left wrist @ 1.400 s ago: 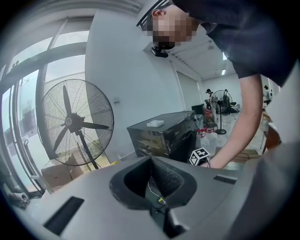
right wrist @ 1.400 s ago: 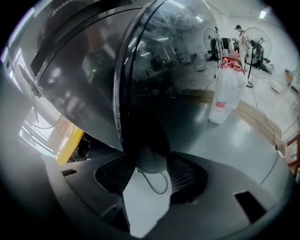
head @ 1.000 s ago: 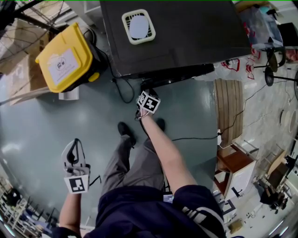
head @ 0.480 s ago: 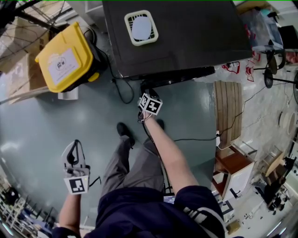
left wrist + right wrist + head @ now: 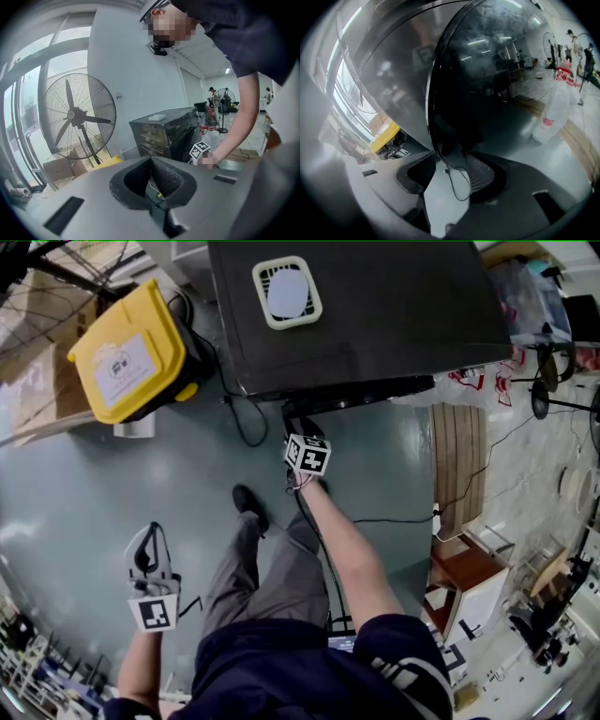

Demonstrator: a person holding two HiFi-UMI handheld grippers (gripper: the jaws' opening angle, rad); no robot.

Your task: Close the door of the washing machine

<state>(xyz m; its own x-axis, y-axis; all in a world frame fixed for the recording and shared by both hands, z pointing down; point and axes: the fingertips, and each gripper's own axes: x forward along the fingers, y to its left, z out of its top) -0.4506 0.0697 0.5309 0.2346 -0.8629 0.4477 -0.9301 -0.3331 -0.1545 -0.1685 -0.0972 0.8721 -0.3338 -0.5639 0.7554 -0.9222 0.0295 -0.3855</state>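
Washer fills the top middle; its door rim sits between the right tool jaws, apart but just been closing; left tool, lower left, tips together; white basket on top holds something pale; yellow bin, lid shut, upper left.

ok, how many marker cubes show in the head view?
2. One cube sits on the left gripper, lower left; the other is on the right gripper, at the front of the washing machine. None look hidden.
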